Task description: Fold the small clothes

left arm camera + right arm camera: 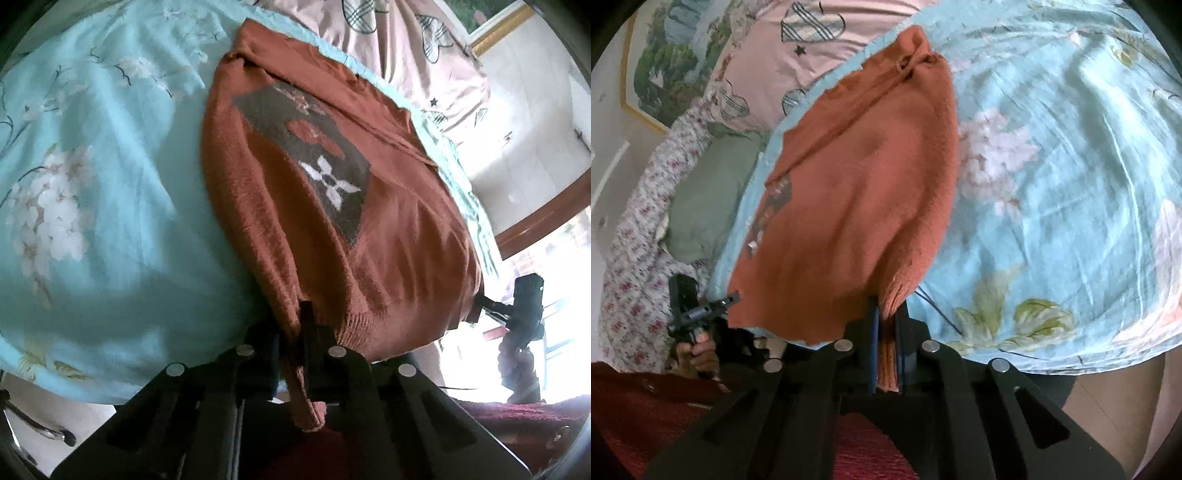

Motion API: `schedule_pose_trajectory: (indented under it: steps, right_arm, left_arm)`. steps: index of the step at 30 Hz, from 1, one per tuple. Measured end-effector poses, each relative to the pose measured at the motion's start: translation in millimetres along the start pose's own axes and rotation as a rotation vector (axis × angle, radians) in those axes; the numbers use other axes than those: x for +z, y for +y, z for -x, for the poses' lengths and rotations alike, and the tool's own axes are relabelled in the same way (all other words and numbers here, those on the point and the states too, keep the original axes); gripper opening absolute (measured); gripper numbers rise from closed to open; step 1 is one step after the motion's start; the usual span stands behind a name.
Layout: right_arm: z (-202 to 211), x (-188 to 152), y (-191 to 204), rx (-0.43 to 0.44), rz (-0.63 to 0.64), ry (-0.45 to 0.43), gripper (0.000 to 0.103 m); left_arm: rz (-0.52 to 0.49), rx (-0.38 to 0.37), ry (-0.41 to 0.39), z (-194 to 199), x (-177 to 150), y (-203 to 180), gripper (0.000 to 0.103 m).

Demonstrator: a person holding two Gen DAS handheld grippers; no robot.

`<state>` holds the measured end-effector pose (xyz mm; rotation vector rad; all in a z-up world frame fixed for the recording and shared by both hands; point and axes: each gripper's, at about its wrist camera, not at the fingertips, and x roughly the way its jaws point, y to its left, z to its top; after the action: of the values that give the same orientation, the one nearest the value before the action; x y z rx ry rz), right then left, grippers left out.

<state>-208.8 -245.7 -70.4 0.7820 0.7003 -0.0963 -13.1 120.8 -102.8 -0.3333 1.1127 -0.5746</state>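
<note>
Now sweater [332,206] hem sits pinched between left fingers [314,332]; right fingers [873,332] likewise.

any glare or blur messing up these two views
Left wrist view: window light blows out the lower right beside the right gripper; the sweater looks soft. Right wrist view: even light, sweater clear, edges bent by fisheye, left gripper small.

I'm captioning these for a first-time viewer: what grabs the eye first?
A rust-orange sweater with a grey patch and white flower lies spread on the pale blue floral bedsheet. Both the left claw and the right claw are shut on its near hem.
</note>
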Motion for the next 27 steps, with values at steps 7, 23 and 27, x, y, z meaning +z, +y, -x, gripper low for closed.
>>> schedule_pose_trajectory:
  steps: [7,23,27]
  right_arm:
    - [18.6,23.1,25.6,0.113,0.007,-0.076,0.008]
    - [12.1,163.6,27.1,0.105,-0.025,-0.267,0.008]
    - [-10.6,215.3,19.3,0.072,-0.044,-0.268,0.008]
  left_arm:
    - [-0.005,-0.046,-0.113,31.4,11.0,-13.1,0.006]
    - [-0.054,-0.053,-0.383,71.3,137.9,-45.6,0.005]
    - [-0.055,-0.038,-0.413,55.0,182.2,-48.6,0.005]
